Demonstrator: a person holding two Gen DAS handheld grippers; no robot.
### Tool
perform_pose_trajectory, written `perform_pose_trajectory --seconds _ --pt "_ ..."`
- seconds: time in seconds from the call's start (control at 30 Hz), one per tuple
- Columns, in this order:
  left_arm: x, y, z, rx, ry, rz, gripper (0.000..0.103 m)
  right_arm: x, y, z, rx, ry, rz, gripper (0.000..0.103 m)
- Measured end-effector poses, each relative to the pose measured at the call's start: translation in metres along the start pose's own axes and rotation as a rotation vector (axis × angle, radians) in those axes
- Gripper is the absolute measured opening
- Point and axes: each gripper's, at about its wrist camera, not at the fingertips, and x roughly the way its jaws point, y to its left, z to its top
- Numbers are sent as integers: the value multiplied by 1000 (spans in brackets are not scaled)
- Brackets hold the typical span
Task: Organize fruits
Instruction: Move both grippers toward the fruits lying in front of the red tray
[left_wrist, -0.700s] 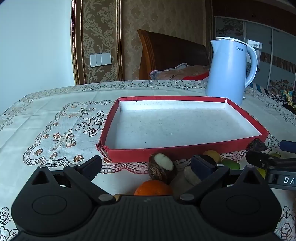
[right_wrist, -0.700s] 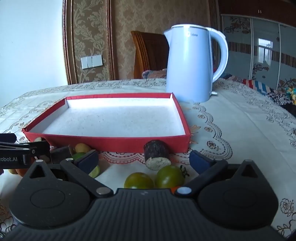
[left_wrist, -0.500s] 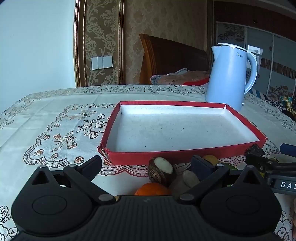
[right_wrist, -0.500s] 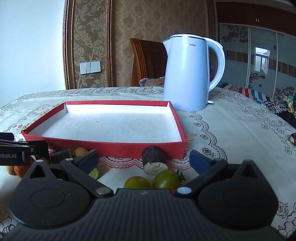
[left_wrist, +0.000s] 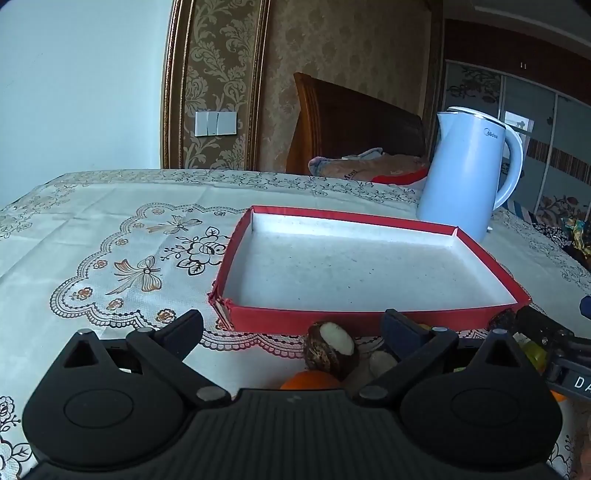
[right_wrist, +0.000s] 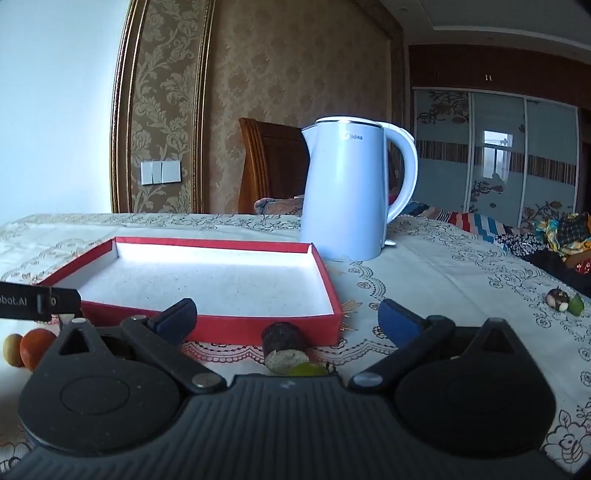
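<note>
Both tools, left and right, gape empty over a floral-clothed worktop in a damask-papered room, fruits at six o'clock of the red tray, kettle at one.

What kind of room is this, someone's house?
Most likely a lived-in home, perhaps a bedroom: a table under an embroidered tablecloth, an electric kettle, damask wallpaper, and sliding wardrobe doors behind.
</note>
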Motion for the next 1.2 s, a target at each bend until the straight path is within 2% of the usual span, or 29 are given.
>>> perform_pose_trajectory --seconds 0.13,0.27,0.5,0.63,0.73,0.8,0.93,1.2 --pt "-4 6 1 -10 -30 47 103 -4 1 -1 -4 -13 -2 103" --pt "-8 9 0 0 -43 50 103 5 -1 -1 -7 50 119 103" --pt "-10 13 0 17 -59 43 103 5 -4 -1 12 61 123 103" --pt "-14 26 0 -14 -75 73 103 10 -6 -1 21 78 127 103" --pt "-15 37 0 -64 -52 34 103 13 -7 -1 33 98 130 103" --pt "-13 40 -1 -66 -31 42 103 14 -10 -2 46 102 136 103" --pt "-13 38 -3 -48 -15 36 103 15 -10 -2 53 105 131 103" --pt "-30 38 -18 72 -8 26 103 20 -15 -2 79 134 133 103"
